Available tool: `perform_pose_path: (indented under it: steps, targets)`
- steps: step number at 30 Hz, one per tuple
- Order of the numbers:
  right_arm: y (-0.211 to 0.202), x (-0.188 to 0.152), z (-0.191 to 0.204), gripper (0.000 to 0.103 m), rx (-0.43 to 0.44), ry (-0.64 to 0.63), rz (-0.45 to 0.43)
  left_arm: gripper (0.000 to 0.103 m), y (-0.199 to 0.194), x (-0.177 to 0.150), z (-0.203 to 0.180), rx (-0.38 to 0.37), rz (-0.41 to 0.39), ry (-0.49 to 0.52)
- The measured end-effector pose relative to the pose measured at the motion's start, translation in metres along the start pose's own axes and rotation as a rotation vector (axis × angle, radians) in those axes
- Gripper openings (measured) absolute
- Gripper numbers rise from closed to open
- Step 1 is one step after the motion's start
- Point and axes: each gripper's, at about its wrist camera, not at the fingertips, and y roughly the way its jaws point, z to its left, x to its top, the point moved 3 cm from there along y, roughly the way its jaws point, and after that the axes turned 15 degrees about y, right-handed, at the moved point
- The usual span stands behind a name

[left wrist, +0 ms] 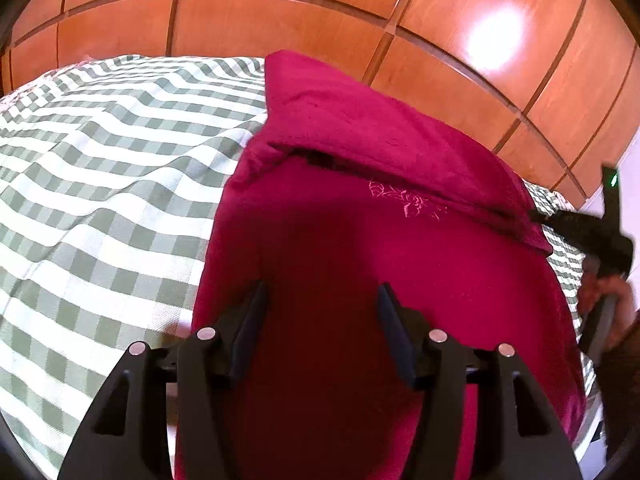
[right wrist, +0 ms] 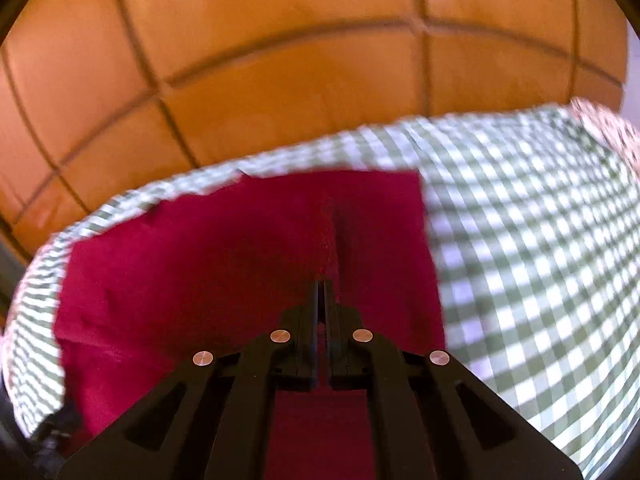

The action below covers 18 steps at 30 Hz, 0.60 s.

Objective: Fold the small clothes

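Observation:
A dark red fleece garment (left wrist: 360, 240) with a pink embroidered pattern (left wrist: 408, 200) lies on the checked bedcover. Its far part is folded over toward me. My left gripper (left wrist: 322, 300) is open just above the near part of the garment, with cloth showing between its fingers. In the right wrist view the same garment (right wrist: 200, 272) lies flat, blurred by motion. My right gripper (right wrist: 320, 286) is shut with its tips over the red cloth; I cannot tell whether cloth is pinched. The right gripper also shows in the left wrist view (left wrist: 588, 236), at the garment's right edge.
The green and white checked bedcover (left wrist: 100, 184) spreads to the left and shows in the right wrist view (right wrist: 540, 260) on the right. Orange wooden wardrobe panels (left wrist: 280, 12) stand behind the bed. A hand (left wrist: 608, 296) holds the right gripper.

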Motion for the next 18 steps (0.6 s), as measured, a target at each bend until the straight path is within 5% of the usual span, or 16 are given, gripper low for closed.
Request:
perform_pose_path:
  steps: [11, 13, 15, 18]
  targets:
    - [-0.018, -0.003, -0.022, 0.002, 0.072, 0.031, -0.014, 0.061, -0.013, 0.090, -0.003, 0.009, -0.153, 0.074]
    - [-0.032, 0.001, -0.017, 0.030, 0.087, 0.010, -0.041, 0.061, -0.003, 0.107, -0.005, 0.013, -0.169, 0.096]
    - [-0.041, 0.004, -0.011, 0.045, 0.094, -0.010, -0.075, 0.061, 0.009, 0.121, -0.007, 0.006, -0.169, 0.099]
    - [-0.039, 0.009, 0.008, 0.045, 0.119, -0.045, -0.079, 0.061, 0.040, 0.135, -0.004, 0.023, -0.126, 0.094]
